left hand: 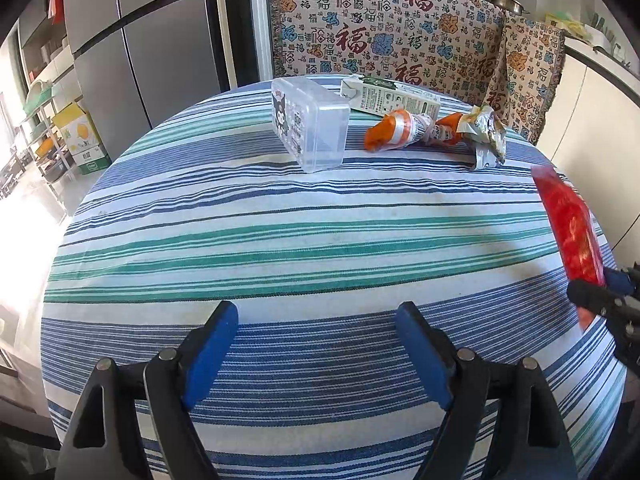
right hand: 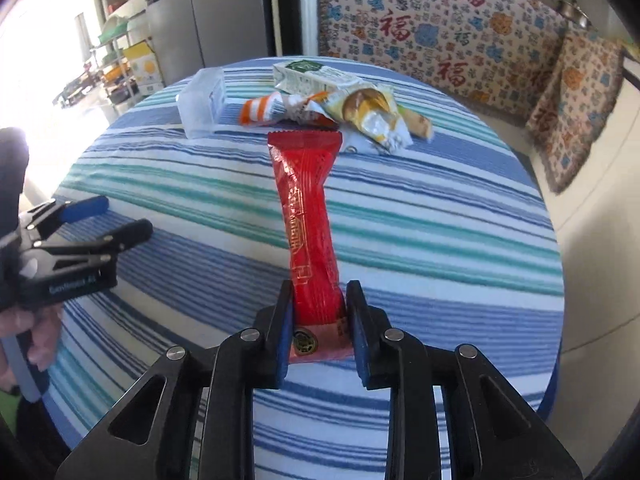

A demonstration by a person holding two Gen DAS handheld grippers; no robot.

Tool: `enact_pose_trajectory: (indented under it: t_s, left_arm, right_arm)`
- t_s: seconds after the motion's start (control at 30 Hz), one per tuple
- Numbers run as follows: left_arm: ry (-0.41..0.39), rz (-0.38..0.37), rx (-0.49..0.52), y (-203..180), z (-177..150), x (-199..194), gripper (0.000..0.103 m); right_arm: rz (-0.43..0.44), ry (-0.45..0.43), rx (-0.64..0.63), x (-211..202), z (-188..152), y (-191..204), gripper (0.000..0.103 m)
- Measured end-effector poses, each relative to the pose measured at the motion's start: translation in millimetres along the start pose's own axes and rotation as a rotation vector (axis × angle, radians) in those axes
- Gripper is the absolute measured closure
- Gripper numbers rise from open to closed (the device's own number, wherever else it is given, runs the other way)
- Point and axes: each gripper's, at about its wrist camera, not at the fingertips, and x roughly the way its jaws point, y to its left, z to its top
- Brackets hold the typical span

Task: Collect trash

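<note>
In the left wrist view, the left gripper (left hand: 316, 344) hangs over the striped worktop (left hand: 280, 240), fingers spread and empty; a clear box (left hand: 310, 124), carton (left hand: 390, 98) and wrappers (left hand: 434, 130) lie at the far side. In the right wrist view, the right gripper (right hand: 320, 334) pinches a red wrapper (right hand: 310, 224) by its near end, lifted above the worktop.

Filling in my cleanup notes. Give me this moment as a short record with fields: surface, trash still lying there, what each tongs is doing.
surface: round table with striped cloth
held item: red wrapper, clear of the pile
right tongs: closed on the red wrapper's near end
left tongs: open, empty
trash at far side: milk carton, orange wrapper, crumpled foil packet
also there: clear plastic box, beside the trash
</note>
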Motion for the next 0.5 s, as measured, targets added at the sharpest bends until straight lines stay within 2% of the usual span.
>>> enact_pose_trajectory:
  t_s: [0.03, 0.07, 0.23, 0.37, 0.5]
  left_arm:
    - [0.0, 0.0, -0.002, 1, 0, 0, 0.019]
    - [-0.001, 0.0, -0.005, 1, 0, 0, 0.019]
    - [0.002, -0.006, -0.017, -1, 17, 7, 0.02]
    - [-0.04, 0.004, 0.007, -5, 58, 18, 0.02]
    - [-0.069, 0.013, -0.047, -1, 101, 36, 0.02]
  right_arm:
    - [0.006, -0.011, 0.01, 2, -4, -1, 0.048]
    - [0.015, -0.018, 0.02, 5, -6, -2, 0.032]
    - [0.012, -0.053, 0.02, 13, -10, 0, 0.027]
    - [0.013, -0.053, 0.024, 13, -11, 0, 0.025]
    - [0.008, -0.049, 0.014, 14, -10, 1, 0.023]
